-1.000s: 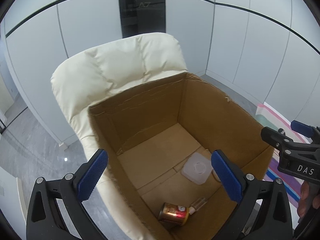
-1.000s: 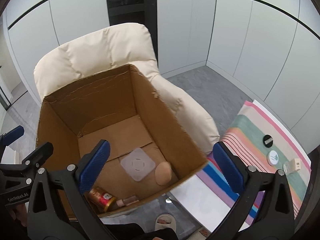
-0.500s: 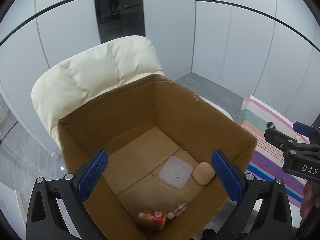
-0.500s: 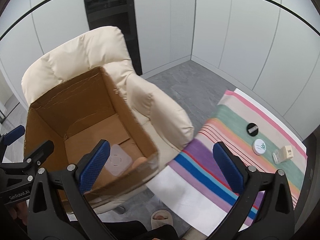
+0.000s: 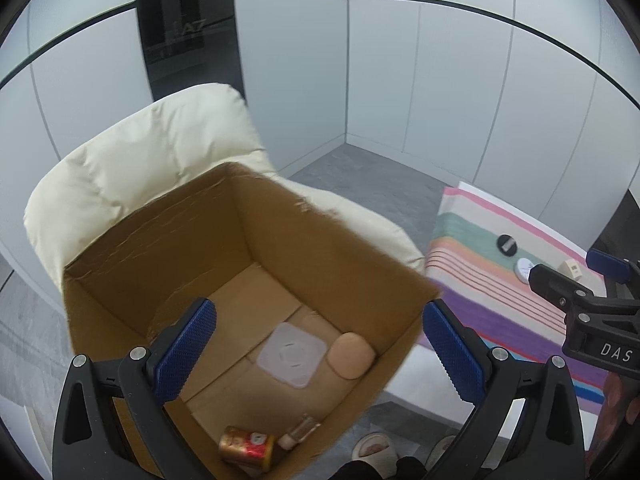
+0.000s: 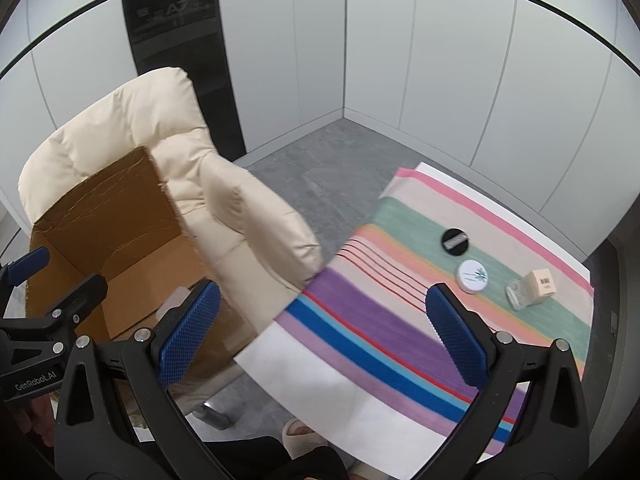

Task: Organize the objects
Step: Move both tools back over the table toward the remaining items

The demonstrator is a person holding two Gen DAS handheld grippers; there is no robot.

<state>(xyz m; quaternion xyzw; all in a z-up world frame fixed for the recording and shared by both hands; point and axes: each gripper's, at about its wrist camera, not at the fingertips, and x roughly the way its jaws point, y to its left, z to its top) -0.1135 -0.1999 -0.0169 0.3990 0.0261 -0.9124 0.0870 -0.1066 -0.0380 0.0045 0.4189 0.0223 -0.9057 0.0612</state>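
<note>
An open cardboard box (image 5: 348, 256) (image 6: 132, 208) rests on a cream armchair (image 5: 160, 148) (image 6: 248, 216). Inside it lie a translucent square lid (image 5: 291, 354), a tan oval piece (image 5: 352, 356), a gold-red can (image 5: 247, 447) and a small clear bottle (image 5: 299, 432). My left gripper (image 5: 320, 348) hangs open above the box. My right gripper (image 6: 324, 332) is open over the edge of a striped cloth (image 6: 360, 320). On that cloth sit a black disc (image 6: 454, 240), a white round tin (image 6: 474, 276), a clear small jar (image 6: 517, 292) and a beige cube (image 6: 541, 284).
Grey floor (image 6: 320, 160) lies between the armchair and the white wall panels. A dark door panel (image 6: 176, 20) stands behind the chair. The person's slippers (image 5: 374, 446) show below the box, and a hand (image 5: 620, 400) holds the right gripper.
Both views have swung to the right: the box has slid left and the striped cloth with its small items has come into view. Both grippers stay open and empty.
</note>
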